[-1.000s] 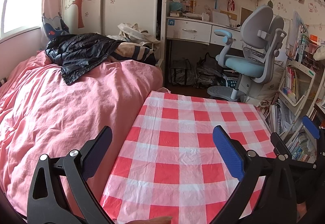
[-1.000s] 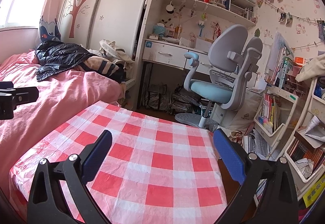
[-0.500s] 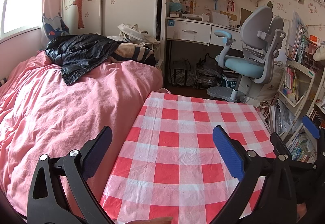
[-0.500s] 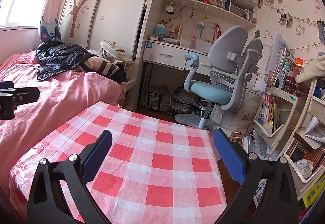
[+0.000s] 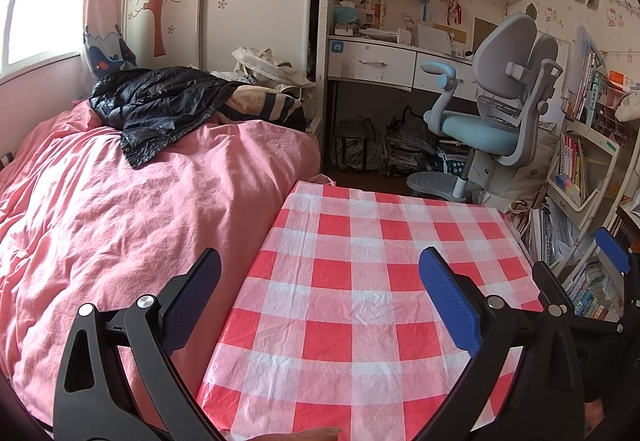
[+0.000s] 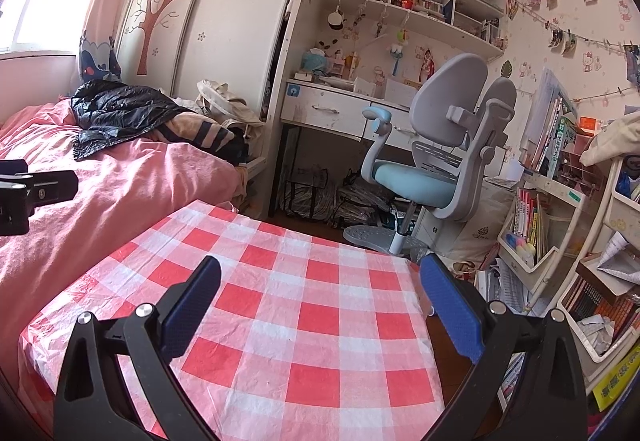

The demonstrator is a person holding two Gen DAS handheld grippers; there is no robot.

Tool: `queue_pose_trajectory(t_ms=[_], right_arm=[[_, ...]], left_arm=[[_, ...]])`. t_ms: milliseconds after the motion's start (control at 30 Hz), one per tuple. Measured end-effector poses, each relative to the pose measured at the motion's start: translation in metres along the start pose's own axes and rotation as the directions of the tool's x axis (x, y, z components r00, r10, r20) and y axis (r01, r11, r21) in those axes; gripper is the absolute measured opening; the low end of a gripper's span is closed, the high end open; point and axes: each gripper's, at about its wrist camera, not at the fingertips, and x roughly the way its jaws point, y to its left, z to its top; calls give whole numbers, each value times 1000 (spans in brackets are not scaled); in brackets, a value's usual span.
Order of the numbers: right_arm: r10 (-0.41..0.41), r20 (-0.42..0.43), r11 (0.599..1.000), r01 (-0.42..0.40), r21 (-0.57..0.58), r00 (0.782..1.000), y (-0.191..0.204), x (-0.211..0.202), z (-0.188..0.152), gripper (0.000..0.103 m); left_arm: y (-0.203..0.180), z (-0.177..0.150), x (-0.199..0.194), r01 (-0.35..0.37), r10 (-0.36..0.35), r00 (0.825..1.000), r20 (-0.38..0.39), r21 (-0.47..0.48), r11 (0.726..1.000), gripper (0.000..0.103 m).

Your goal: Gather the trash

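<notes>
Broadly, a pink rumpled duvet-covered bed [image 5: 120, 201] adjoins the red-and-white checked plastic tablecloth [image 5: 360, 301]; no trash is discernible on either. Above the cloth, the left gripper [image 5: 320, 289] and right gripper [image 6: 320, 293] both gape wide, holding nothing.

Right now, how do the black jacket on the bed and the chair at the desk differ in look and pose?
The black jacket is dark, shiny and crumpled, lying slumped on the pink bed; the chair is grey with a light blue seat and stands upright on the floor. The jacket is soft and shapeless, the chair rigid, with armrests and a split back. Neither is touched by the left gripper or right gripper, whose jaws are open.
</notes>
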Motion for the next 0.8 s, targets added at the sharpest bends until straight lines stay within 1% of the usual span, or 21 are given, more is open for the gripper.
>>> queue_pose_trajectory(t_ms=[800], right_arm=[[7,-5,1000,-7,-16,1000,3,-2,-2,96]], left_arm=[[-2,-2,-1,-3,3,1000,-3,8,1000,96]])
